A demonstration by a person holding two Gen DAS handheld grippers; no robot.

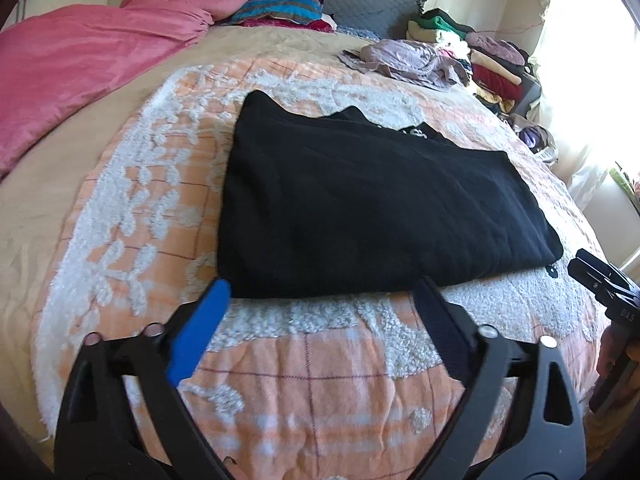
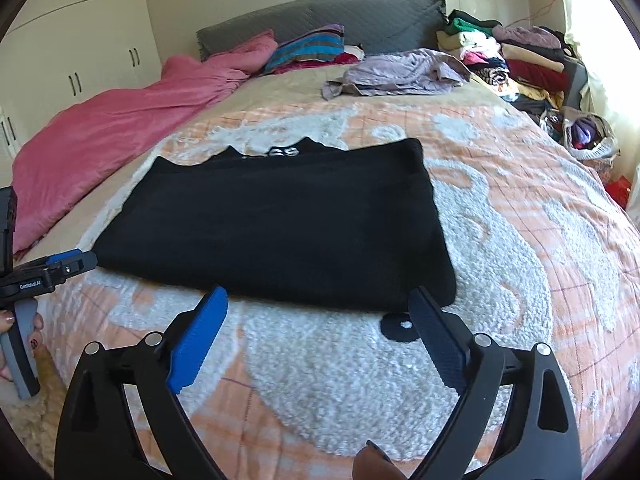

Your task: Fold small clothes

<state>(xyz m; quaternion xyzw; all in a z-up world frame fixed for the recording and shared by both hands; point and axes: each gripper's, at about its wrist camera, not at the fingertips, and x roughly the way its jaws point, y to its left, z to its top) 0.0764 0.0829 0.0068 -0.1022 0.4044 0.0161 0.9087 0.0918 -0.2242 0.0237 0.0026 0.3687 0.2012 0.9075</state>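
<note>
Now: black soft folded cloth lies flat on orange-and-white fluffy bed blanket. Left hand-held gripper spread wide, holds nothing. Right hand-held gripper same. Next fold: pinch near corners, lift together, keep edges even.

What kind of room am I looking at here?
Most likely a home bedroom. A bed with a grey padded headboard fills the view, white wardrobe doors line the far wall, and stacks of clothes sit beside a black garment lying folded.

The white print on the folded black garment is mostly hidden, unreadable.
</note>
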